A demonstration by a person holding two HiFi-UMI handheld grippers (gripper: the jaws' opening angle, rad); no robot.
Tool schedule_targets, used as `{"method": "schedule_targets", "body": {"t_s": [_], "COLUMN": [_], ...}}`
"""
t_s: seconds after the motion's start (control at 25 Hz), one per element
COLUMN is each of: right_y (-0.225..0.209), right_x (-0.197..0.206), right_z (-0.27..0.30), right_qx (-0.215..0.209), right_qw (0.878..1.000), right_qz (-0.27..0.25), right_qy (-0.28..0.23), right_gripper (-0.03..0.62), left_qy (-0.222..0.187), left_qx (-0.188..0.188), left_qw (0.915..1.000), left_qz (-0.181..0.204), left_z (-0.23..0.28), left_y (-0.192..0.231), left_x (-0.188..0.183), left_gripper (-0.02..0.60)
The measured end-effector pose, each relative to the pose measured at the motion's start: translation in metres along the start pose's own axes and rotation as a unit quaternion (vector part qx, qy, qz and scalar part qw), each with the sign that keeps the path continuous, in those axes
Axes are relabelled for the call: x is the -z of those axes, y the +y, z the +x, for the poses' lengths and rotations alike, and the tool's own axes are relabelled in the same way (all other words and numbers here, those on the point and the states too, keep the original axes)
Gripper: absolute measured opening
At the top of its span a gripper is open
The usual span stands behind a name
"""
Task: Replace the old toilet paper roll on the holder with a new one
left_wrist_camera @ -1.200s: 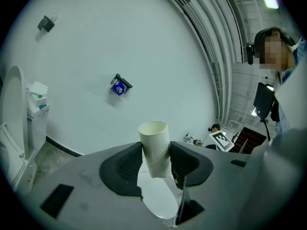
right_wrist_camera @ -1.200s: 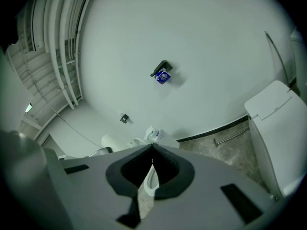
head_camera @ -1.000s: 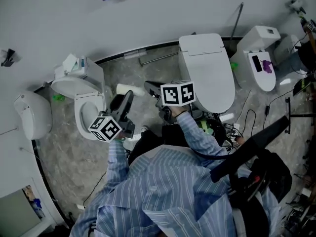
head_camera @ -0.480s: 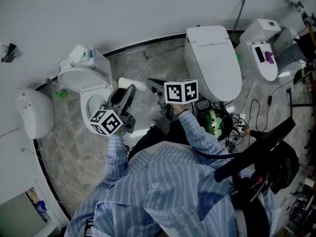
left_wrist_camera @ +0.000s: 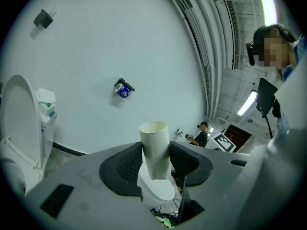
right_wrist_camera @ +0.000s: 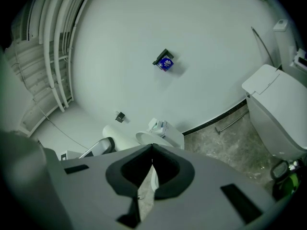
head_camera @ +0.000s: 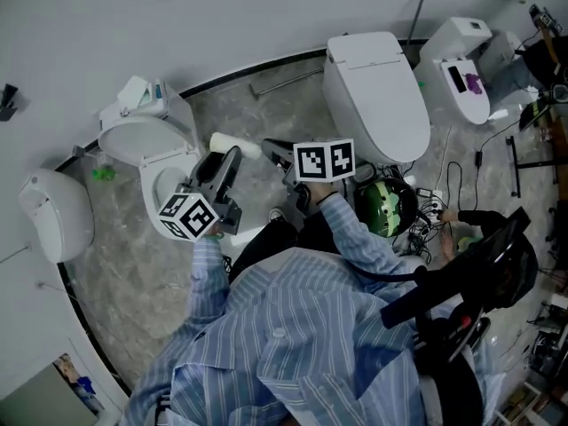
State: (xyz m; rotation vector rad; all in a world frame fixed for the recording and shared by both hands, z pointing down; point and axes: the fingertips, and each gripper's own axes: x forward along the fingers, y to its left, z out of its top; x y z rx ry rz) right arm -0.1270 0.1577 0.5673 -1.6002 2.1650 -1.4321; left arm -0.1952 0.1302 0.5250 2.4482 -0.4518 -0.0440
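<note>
Left gripper view showed the left gripper point(left_wrist_camera: 156, 156) pinching a bare white cardboard tube point(left_wrist_camera: 154, 134), while the right gripper point(right_wrist_camera: 151, 166) was pressed together and empty; old core seemingly off the holder, new roll still to fetch and fit.

Looks like matt, pale cardboard with a spiral seam at the tube point(left_wrist_camera: 153, 135); ribbed black rubbery pads point(left_wrist_camera: 128, 163) set in smooth matt grey plastic on the left gripper point(left_wrist_camera: 156, 152); shines glossy white, ceramic-like, across the closed toilet point(head_camera: 373, 91); mottled grey stone-look floor point(head_camera: 115, 256); smooth matt white wall point(head_camera: 266, 16); striped blue woven cloth on the shirt point(head_camera: 293, 344); dull metal on the bar point(head_camera: 286, 81).
</note>
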Motion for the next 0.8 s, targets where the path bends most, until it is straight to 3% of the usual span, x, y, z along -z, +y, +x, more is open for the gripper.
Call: {"method": "schedule_targets", "body": {"t_s": [0.8], "right_y": [-0.005], "right_x": [0.004], "right_z": [-0.012], "right_qx": [0.013], "right_qw": [1.0], "right_qz": [0.0], "right_qy": [-0.009], "right_gripper": [0.006], "left_qy": [0.004], "left_qx": [0.023], "left_qw": [0.9997], "left_qz": [0.008], "left_z": [0.003], "left_y": [-0.013], "left_x": [0.005], "left_gripper": [0.181]}}
